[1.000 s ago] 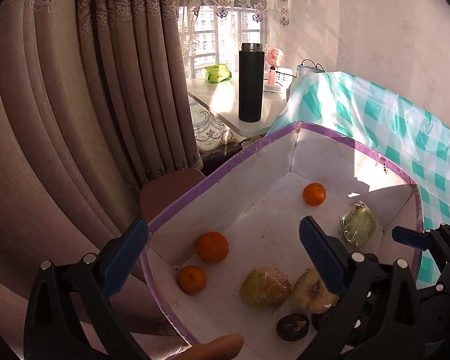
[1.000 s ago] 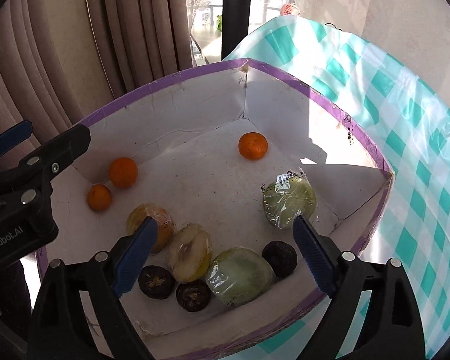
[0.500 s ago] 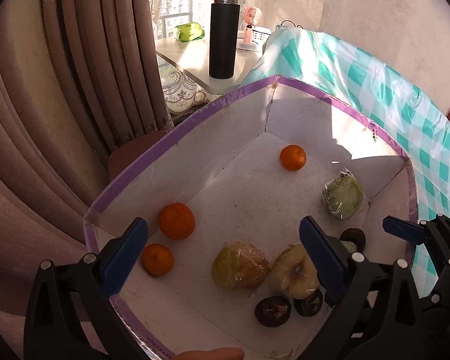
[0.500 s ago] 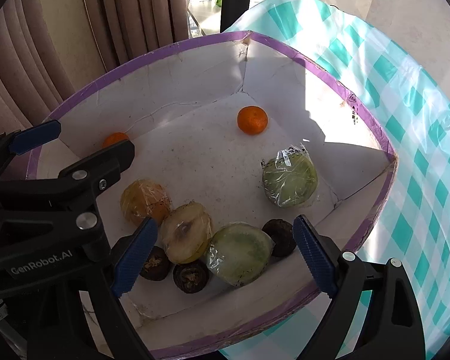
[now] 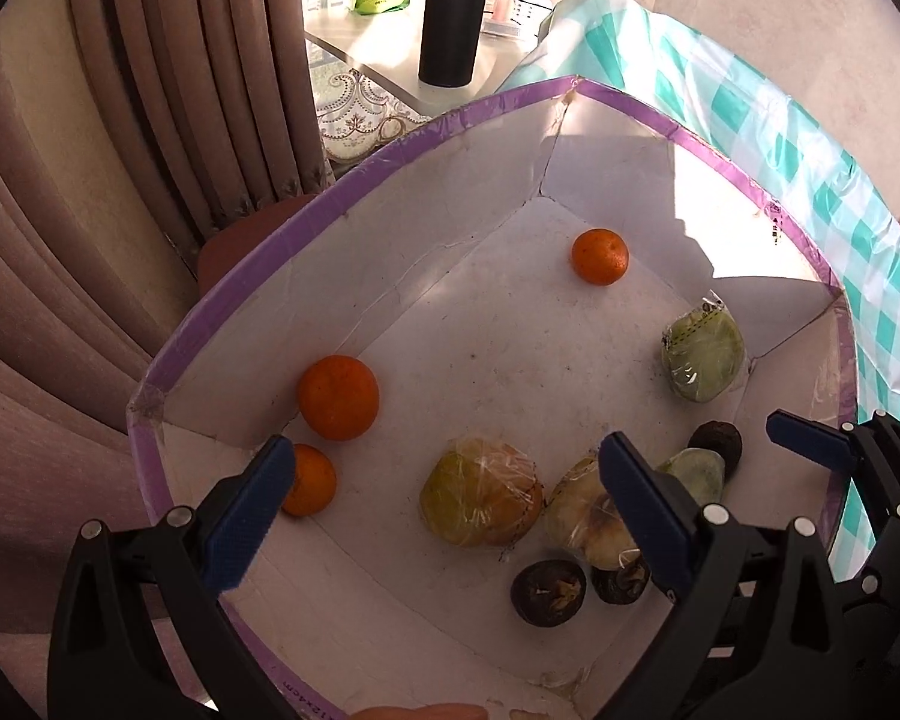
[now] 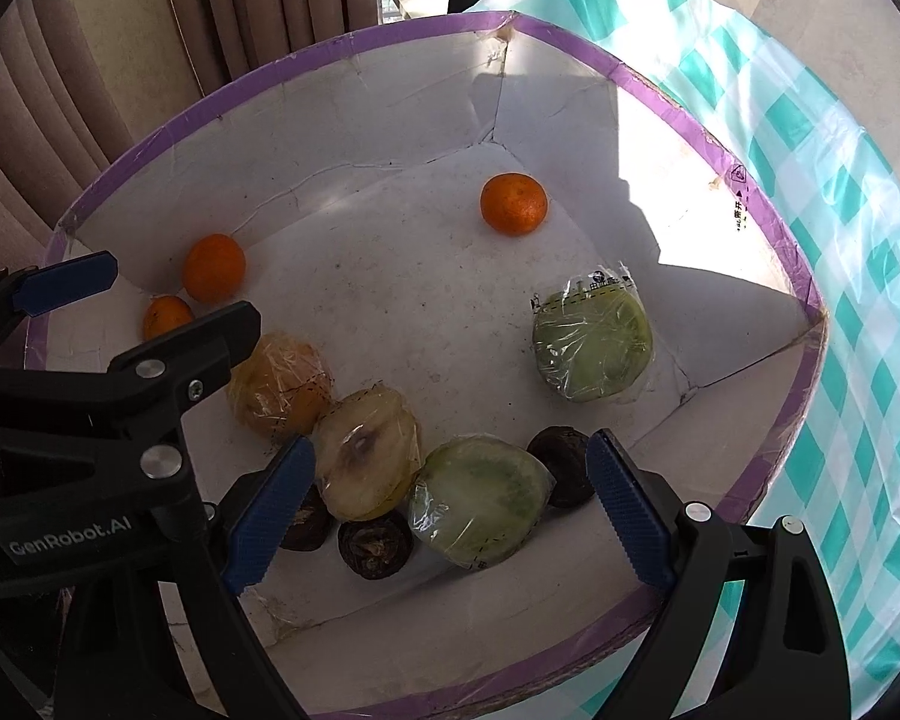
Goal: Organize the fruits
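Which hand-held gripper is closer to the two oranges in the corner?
Left. The left hand-held gripper hangs right beside the two oranges; the right hand-held gripper is over the wrapped fruit across the box.

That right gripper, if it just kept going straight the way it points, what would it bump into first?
Probably the wrapped green fruit lying between the open fingers of the right gripper, on the floor of the box; depth is hard to judge here.
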`<state>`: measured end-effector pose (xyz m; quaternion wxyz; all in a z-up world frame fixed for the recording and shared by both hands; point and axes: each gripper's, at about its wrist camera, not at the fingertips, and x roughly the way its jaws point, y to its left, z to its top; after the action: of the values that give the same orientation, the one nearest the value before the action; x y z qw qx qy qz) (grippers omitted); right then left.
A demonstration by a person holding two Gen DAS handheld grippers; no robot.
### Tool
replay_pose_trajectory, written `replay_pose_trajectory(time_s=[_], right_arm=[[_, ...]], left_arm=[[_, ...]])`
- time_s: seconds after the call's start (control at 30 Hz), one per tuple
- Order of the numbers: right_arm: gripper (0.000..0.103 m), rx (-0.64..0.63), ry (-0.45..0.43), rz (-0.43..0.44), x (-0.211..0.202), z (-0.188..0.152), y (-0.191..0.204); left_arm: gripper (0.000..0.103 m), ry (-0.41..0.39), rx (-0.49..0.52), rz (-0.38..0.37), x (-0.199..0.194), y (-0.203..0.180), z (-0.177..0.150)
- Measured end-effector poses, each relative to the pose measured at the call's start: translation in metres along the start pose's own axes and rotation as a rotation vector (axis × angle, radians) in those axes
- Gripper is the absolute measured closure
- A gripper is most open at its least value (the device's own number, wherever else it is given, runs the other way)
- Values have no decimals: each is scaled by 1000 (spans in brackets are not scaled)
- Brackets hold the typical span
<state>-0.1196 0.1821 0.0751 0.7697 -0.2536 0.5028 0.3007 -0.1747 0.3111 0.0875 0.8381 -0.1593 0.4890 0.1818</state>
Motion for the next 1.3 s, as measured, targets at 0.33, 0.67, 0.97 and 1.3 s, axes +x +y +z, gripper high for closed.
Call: replay_pose_trajectory(time_s=[0.33,0.67,0.97,1.3], right_arm=[[14,-5,-7,-1,0,-1,2],[14,-2,-11,-7,-1,1,3],[14,-3,-13,-11,-1,2,4],[11,-4,-14,-9,1,4,7]], left_arm=[[2,-6,-6,-10,-1,2,-4],[2,-17,-5,-23,-3,3,-2],[2,-30,-12,-32,-8,2,-5],[2,-32,-15,-38,-8,2,-5]])
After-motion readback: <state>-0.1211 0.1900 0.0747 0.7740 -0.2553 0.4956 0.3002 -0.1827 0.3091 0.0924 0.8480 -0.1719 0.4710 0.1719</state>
